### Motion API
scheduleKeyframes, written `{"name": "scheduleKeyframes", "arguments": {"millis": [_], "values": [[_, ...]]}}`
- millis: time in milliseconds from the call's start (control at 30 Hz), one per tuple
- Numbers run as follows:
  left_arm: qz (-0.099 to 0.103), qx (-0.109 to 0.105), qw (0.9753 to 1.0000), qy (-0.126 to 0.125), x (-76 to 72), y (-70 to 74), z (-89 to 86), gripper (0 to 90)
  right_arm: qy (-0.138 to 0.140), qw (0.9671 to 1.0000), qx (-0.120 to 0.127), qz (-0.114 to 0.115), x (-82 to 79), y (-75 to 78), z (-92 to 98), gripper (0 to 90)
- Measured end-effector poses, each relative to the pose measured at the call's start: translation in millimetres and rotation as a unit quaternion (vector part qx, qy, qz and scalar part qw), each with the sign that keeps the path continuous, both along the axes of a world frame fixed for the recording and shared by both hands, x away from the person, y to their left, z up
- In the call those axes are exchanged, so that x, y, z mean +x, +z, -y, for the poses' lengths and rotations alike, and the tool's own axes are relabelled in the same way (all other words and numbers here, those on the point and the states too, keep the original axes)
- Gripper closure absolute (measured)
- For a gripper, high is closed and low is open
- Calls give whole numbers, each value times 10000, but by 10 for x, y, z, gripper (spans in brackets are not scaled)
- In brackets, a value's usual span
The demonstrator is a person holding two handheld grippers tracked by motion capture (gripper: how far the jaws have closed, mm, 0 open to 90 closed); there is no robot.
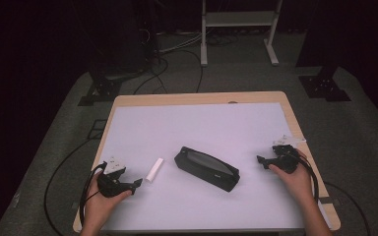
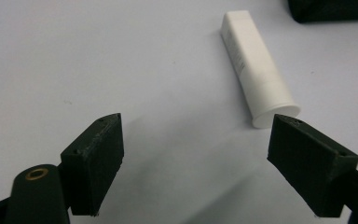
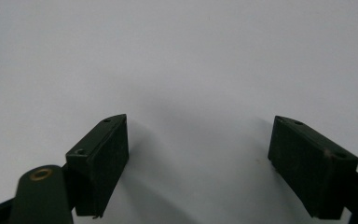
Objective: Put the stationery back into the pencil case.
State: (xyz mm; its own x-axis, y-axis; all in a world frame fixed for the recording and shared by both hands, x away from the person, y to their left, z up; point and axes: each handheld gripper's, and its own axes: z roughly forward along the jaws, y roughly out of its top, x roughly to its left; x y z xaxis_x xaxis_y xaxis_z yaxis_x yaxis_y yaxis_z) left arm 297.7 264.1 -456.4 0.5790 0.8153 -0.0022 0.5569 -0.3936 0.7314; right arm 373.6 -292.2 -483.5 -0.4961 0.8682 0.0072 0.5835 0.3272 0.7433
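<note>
Facing left claw (image 2: 196, 163): white tube (image 2: 257, 70)

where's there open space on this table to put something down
The widest bare stretch is the far half of the white mat, beyond the black case and the white tube. The near strip between the left gripper and right gripper, in front of the case, is also free. It is crowded mid-table, where the tube lies close beside the case.

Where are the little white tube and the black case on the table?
white tube (image 1: 154, 169), high view, middle of its body.
black case (image 1: 206, 168), high view, centre of its top.
</note>
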Motion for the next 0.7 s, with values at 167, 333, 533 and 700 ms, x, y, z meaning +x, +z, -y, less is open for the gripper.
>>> {"name": "scheduleKeyframes", "arguments": {"millis": [167,333,533,700], "values": [[-32,-92,10000,-11,9,64,38,199,-6,10000,1,-5,-1,0,-1,188],[-67,-128,9999,-20,35,114,71,199,-4,10000,4,-7,-1,0,0,188],[-66,-139,9999,-42,101,178,131,200,-4,10000,6,-8,-1,0,0,188],[-104,-159,9997,-130,150,213,197,229,-5,10000,3,-5,-1,0,0,188]]}}
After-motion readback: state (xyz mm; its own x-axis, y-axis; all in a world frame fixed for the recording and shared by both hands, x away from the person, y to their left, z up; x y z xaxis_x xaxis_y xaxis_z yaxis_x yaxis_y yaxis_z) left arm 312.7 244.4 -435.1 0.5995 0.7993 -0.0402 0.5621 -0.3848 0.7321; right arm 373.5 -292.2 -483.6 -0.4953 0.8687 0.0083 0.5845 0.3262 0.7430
